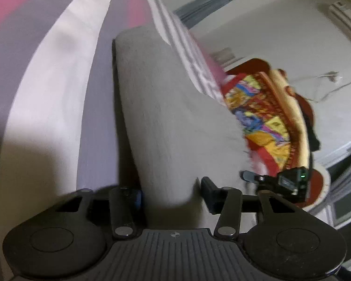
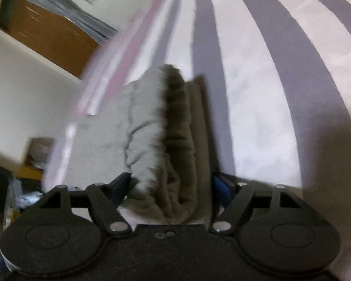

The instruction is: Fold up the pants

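Observation:
The grey pants (image 1: pixel 161 107) lie on a bed with a white, lilac and pink striped sheet (image 1: pixel 46 75). In the left wrist view my left gripper (image 1: pixel 170 194) has a flat stretch of the pants between its fingers and is shut on it. The other gripper (image 1: pixel 276 180) shows at the right, at the pants' edge. In the right wrist view my right gripper (image 2: pixel 173 187) is shut on a bunched, gathered part of the pants (image 2: pixel 166 140), which runs away from it across the striped sheet (image 2: pixel 257 93). Both views are motion-blurred.
A red and yellow patterned cloth (image 1: pixel 269 117) lies at the bed's edge to the right of the pants. A white floor with a cable (image 1: pixel 327 79) lies beyond. In the right wrist view a brown door (image 2: pixel 46 37) and clutter (image 2: pixel 23 182) are at the left, past the bed's edge.

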{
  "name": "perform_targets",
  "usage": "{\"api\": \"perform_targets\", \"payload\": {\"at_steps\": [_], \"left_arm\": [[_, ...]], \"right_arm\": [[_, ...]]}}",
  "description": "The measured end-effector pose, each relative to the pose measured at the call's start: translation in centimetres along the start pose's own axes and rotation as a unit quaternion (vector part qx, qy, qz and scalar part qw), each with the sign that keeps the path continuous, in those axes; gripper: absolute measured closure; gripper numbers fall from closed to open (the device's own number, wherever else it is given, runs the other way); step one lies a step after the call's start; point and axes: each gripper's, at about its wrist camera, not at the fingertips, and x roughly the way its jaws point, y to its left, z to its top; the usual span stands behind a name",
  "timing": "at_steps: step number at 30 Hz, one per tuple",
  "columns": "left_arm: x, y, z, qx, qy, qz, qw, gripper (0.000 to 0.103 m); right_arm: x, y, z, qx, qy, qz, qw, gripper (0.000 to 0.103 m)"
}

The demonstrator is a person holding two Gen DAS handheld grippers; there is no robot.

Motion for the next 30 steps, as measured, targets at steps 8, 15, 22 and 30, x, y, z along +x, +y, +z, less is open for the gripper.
{"api": "perform_targets", "payload": {"at_steps": [8, 15, 22, 30], "left_arm": [[-0.8, -0.5, -2.6, 0.014, -0.051, 0.04, 0.9978, 0.042], [-1.7, -4.8, -4.6, 0.087, -0.105, 0.188, 0.9726, 0.016], [-6.9, -7.6, -8.3, 0.115, -0.143, 0.308, 0.9334, 0.0], [-11.1, -10.8, -16.6, 0.153, -0.163, 0.377, 0.8991, 0.0]], "right_arm": [[-1.3, -0.5, -2.2, 0.006, -0.027, -0.004, 1.0, 0.022], [-2.1, 0.8, -3.6, 0.003, -0.03, -0.02, 0.999, 0.021], [-8.1, 1.2, -8.7, -0.067, -0.083, -0.092, 0.99, 0.019], [-12.2, 5.2, -17.1, -0.161, -0.149, -0.183, 0.958, 0.019]]}}
